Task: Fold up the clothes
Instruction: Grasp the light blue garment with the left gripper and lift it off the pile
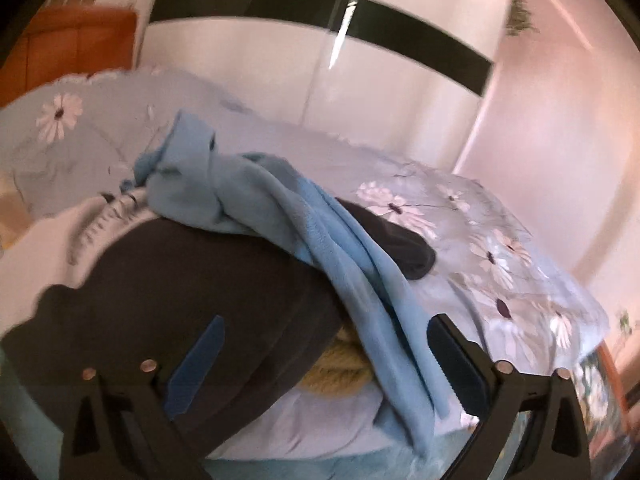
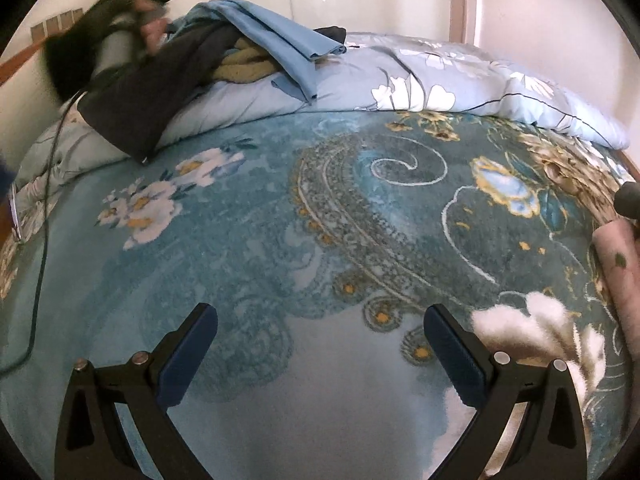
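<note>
A pile of clothes lies on a folded flowered quilt (image 1: 500, 248) on the bed. On top is a light blue garment (image 1: 320, 240), under it a dark garment (image 1: 192, 280) and a yellow knit piece (image 1: 340, 368). My left gripper (image 1: 324, 360) is open, its jaws wide apart right at the pile, the dark garment and blue garment between them. In the right wrist view the pile sits far left: blue garment (image 2: 272, 32), dark garment (image 2: 144, 96), yellow piece (image 2: 248, 64). My right gripper (image 2: 320, 352) is open and empty above the bedspread.
A teal patterned bedspread (image 2: 280, 240) covers the bed. The quilt (image 2: 460, 76) runs along its far side. A white wardrobe with a dark band (image 1: 320, 12) stands behind. A cable (image 2: 44, 220) runs at the left. A pink rolled cloth (image 2: 616, 264) lies at the right edge.
</note>
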Available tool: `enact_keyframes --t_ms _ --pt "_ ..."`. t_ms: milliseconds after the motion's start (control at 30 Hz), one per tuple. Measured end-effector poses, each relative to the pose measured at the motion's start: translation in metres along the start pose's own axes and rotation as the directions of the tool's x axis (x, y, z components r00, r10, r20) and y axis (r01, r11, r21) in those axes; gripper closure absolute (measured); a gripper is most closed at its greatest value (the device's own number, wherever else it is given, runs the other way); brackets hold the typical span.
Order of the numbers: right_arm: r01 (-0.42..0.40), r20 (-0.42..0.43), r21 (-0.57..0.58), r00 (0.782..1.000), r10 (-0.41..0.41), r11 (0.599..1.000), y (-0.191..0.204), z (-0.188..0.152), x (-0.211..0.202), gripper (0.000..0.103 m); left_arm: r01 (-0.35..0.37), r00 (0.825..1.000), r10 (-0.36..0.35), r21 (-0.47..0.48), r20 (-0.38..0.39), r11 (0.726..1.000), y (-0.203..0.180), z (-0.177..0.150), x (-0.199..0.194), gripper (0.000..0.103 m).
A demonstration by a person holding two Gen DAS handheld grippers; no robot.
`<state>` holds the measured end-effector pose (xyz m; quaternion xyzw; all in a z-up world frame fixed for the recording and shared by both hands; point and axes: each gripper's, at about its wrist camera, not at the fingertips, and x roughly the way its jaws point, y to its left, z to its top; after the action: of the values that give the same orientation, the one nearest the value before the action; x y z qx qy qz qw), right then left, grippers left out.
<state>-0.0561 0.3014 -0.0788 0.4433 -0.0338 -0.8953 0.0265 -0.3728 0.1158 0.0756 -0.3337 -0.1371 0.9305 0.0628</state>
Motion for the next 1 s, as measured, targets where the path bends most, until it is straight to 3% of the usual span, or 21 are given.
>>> enact_keyframes --t_ms 100,133,167,200,300,367,467,567,667,733,767,833,900,933,1000 --pt "0.007 0.001 0.006 1.0 -0.007 1.0 -0.007 -0.004 -0.005 0.0 0.02 1.0 -0.021 -0.062 -0.016 0.998 -0.006 0.008 0.016 0.035" --pt "0.01 0.002 0.011 1.0 -0.01 1.0 -0.01 -0.006 -0.007 0.0 0.02 1.0 -0.022 -0.068 -0.021 0.997 -0.008 0.009 0.018 0.057" --pt "0.012 0.002 0.017 1.0 -0.012 1.0 -0.013 -0.007 -0.008 0.0 0.012 0.999 -0.015 -0.076 -0.038 0.997 -0.008 0.01 0.022 0.092" --pt "0.014 0.002 0.027 1.0 -0.014 1.0 -0.016 -0.009 -0.01 0.0 0.006 0.999 -0.01 -0.085 -0.053 0.996 -0.008 0.012 0.026 0.1" --pt "0.026 0.004 0.051 1.0 -0.026 0.998 -0.025 -0.012 -0.019 0.0 0.047 0.998 -0.051 -0.129 -0.026 0.99 0.0 0.012 0.014 0.1" --pt "0.04 0.017 0.058 0.999 -0.041 0.998 -0.03 -0.013 -0.03 0.0 0.084 0.996 -0.082 -0.109 0.017 0.991 0.001 0.013 -0.005 0.1" --pt "0.058 0.04 0.075 0.997 -0.061 0.996 -0.035 -0.01 -0.046 0.0 0.134 0.987 -0.13 -0.037 0.093 0.99 0.004 0.024 -0.058 0.101" --pt "0.06 0.074 0.096 0.995 -0.067 0.994 -0.036 -0.005 -0.067 0.0 0.22 0.963 -0.214 -0.018 0.162 0.975 0.024 0.04 -0.122 0.101" --pt "0.04 0.111 0.098 0.993 -0.051 0.994 -0.026 0.002 -0.087 0.0 0.28 0.924 -0.284 0.054 0.254 0.959 0.041 0.052 -0.196 0.101" --pt "0.034 0.135 0.083 0.99 -0.045 0.996 -0.014 0.006 -0.1 0.0 0.341 0.877 -0.36 0.113 0.318 0.933 0.055 0.058 -0.258 0.101" --pt "0.029 0.146 0.075 0.988 -0.04 0.997 -0.009 0.008 -0.106 0.0 0.374 0.85 -0.399 0.142 0.344 0.917 0.061 0.059 -0.286 0.101" --pt "0.018 0.168 0.064 0.985 -0.028 0.998 0.003 0.011 -0.117 0.0 0.401 0.773 -0.476 0.258 0.421 0.879 0.074 0.049 -0.365 0.101" --pt "0.005 0.184 0.055 0.983 -0.015 0.998 0.015 0.012 -0.125 0.0 0.391 0.711 -0.53 0.367 0.462 0.844 0.081 0.032 -0.426 0.1" --pt "-0.004 0.183 0.054 0.983 -0.006 0.999 0.02 0.011 -0.126 0.0 0.374 0.697 -0.537 0.397 0.476 0.838 0.086 0.022 -0.447 0.1" --pt "-0.021 0.18 0.052 0.984 0.012 0.998 0.029 0.007 -0.128 0.0 0.368 0.718 -0.539 0.418 0.439 0.831 0.1 -0.006 -0.468 0.1"
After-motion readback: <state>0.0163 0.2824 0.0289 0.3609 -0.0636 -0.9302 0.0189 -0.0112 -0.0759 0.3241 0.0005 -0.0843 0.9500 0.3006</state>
